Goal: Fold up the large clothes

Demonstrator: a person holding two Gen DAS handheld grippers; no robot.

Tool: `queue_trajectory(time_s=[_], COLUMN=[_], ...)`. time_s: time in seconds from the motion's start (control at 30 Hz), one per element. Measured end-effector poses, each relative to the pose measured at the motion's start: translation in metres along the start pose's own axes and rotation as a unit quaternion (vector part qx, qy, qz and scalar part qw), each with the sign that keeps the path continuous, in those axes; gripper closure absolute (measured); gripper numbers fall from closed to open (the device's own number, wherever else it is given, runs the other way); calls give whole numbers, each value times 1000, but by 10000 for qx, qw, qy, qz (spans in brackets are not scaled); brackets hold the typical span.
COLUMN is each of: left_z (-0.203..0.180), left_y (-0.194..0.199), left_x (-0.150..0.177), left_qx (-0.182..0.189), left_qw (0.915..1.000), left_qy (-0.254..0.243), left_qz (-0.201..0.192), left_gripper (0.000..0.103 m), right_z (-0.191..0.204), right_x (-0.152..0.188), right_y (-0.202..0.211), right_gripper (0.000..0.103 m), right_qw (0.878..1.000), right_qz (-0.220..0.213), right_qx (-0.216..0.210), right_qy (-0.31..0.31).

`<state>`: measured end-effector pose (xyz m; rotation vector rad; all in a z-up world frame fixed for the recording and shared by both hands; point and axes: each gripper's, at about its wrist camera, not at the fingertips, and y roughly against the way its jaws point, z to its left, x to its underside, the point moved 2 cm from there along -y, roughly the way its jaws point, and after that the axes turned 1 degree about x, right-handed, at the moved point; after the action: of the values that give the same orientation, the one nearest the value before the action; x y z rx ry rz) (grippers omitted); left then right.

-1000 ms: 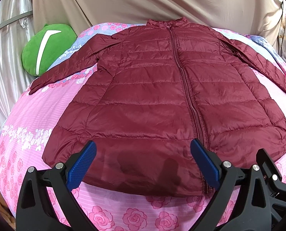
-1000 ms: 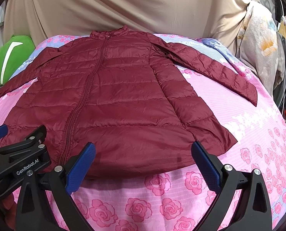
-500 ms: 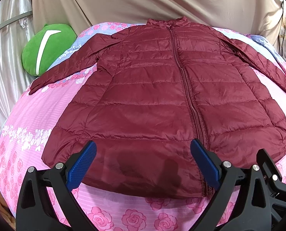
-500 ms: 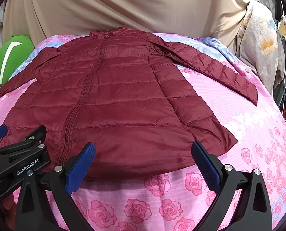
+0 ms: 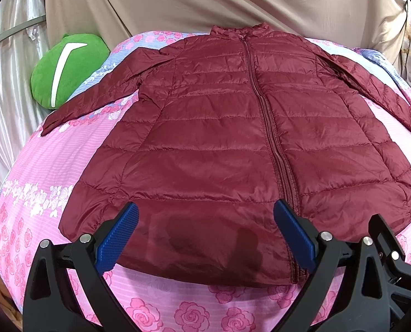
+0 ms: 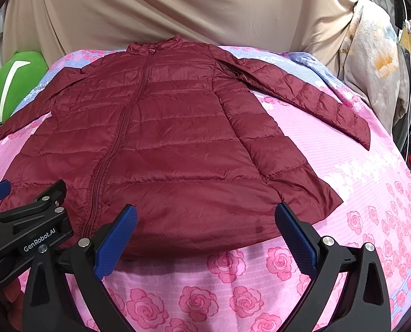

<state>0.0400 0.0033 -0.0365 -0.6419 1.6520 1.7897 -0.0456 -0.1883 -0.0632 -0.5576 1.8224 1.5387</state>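
Jacket: a dark red puffy jacket [image 5: 233,144] lies flat on the bed, front side up, zipped shut.
Zipper: the zipper [image 5: 266,127] runs down the middle of the jacket, from the collar to the bottom edge.
Sleeves: both sleeves are spread out to the sides of the jacket. The right sleeve [image 6: 310,96] slants out and down over the sheet.
Bottom edge: the hem [image 6: 205,238] is the part of the jacket closest to both grippers.
Bed sheet: the pink sheet [image 6: 233,290] with roses is under the jacket and shows all around it.
Green pillow: a green pillow [image 5: 67,69] with a white stripe sits past the jacket's left sleeve, at the edge of the bed.
Back cloth: a tan cloth [image 5: 205,0] hangs behind the jacket's collar.
Left gripper: the left gripper [image 5: 205,238] is spread wide with nothing in it. It hangs just over the jacket's hem, left of the zipper.
Right gripper: the right gripper [image 6: 205,238] is also spread wide and holds nothing. It hangs over the hem on the right side of the jacket.
Side by side: the left gripper [image 6: 25,229] shows beside the right one, over the jacket's bottom near the zipper.
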Motion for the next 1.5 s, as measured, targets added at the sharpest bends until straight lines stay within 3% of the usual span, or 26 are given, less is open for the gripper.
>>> queue_trajectory(time_s=[0.6,0.77,0.87,1.0,1.1,1.2,1.37,1.47,1.5], left_z=[-3,4,20,43,54,64,70,70,69], left_y=[-10,-18,-23,-29,-37,-45,-54,-61,-64], left_x=[2,-6,-17,-31,-39,-45,-55,-61,-62], left_qx=[-10,262,310,165,86,46,-77,13,26], left_qw=[10000,9993,9990,9987,9983,9978,9976,9973,9971], left_qy=[-40,93,287,491,568,655,687,729,753], left_qz=[59,238,172,21,42,67,-52,-82,-71], left_gripper=[7,7,7,7,7,7,7,7,7], right_z=[-2,-23,-71,-167,-251,-329,-390,-399,-399], right_x=[0,-11,-30,-57,-67,-68,-69,-75,-81], right_y=[-6,-14,-29,-60,-92,-122,-155,-173,-179], right_gripper=[5,5,5,5,5,8,10,21,34], right_qw=[10000,9995,9984,9897,9729,9473,9274,9284,9338], right_qz=[78,56,-20,45,282,407,539,599,596], right_qx=[-25,-229,43,401,655,791,1129,1166,1194], right_qy=[-13,-188,-563,-1373,-2198,-3077,-3526,-3476,-3319])
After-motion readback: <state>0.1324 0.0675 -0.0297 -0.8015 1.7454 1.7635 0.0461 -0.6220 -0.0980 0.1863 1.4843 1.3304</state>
